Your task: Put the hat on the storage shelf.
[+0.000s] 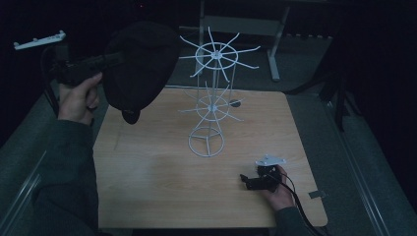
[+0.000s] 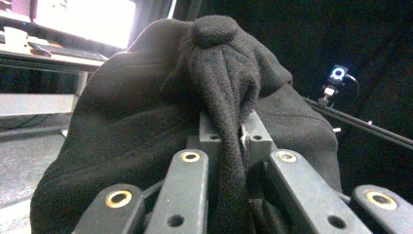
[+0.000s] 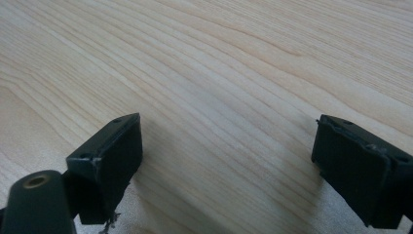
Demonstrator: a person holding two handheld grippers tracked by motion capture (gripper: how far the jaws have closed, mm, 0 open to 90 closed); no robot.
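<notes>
a black fleece hat is held up in the air beyond the desk's far left corner, a fold of its fabric pinched between the closed jaws of the left gripper. a white wire rack is seen standing upright near the middle of the desk. the right gripper is rested low near the desk's near right corner, jaws spread wide, nothing between them.
</notes>
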